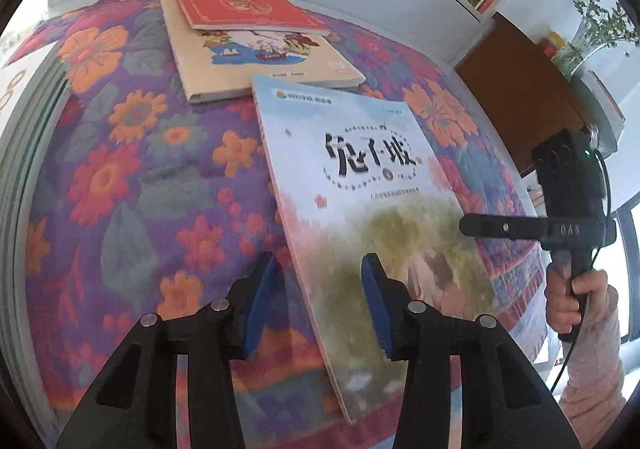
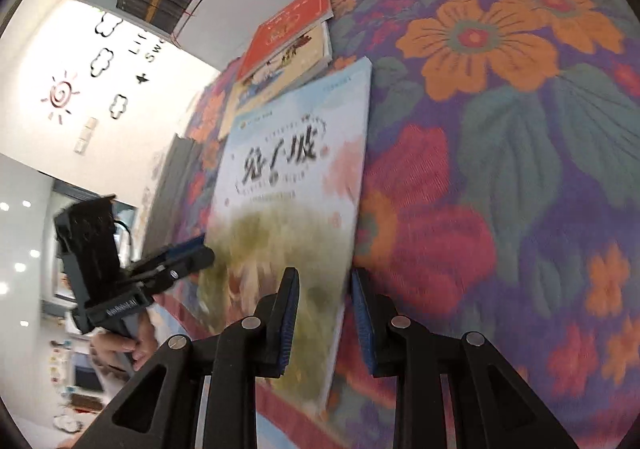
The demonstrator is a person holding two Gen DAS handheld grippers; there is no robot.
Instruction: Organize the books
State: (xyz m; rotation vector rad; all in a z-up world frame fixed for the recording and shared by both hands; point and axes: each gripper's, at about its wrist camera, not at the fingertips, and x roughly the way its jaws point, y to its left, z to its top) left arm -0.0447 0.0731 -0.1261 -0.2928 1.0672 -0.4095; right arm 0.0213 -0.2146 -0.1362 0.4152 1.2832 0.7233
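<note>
Left wrist view shows the blue book (image 1: pixel 372 209) lying on the flowered quilt (image 1: pixel 120 169), its near long edge between the pads of the left gripper (image 1: pixel 320 305), whose jaws stand wide with nothing pinched yet. From the right wrist view, the right gripper (image 2: pixel 325 317) is likewise open, its pads straddling the book's opposite long edge (image 2: pixel 348 249). The book's long axis runs away from both cameras toward the two stacked books, the red book (image 1: pixel 248 5) on the cream book (image 1: pixel 256 57), with its title end pointing that way. To do this well, I would close both grippers squarely on the edges near the bottom corners, lift level so the thin cover does not sag, and carry it along its long axis onto the stack.
</note>
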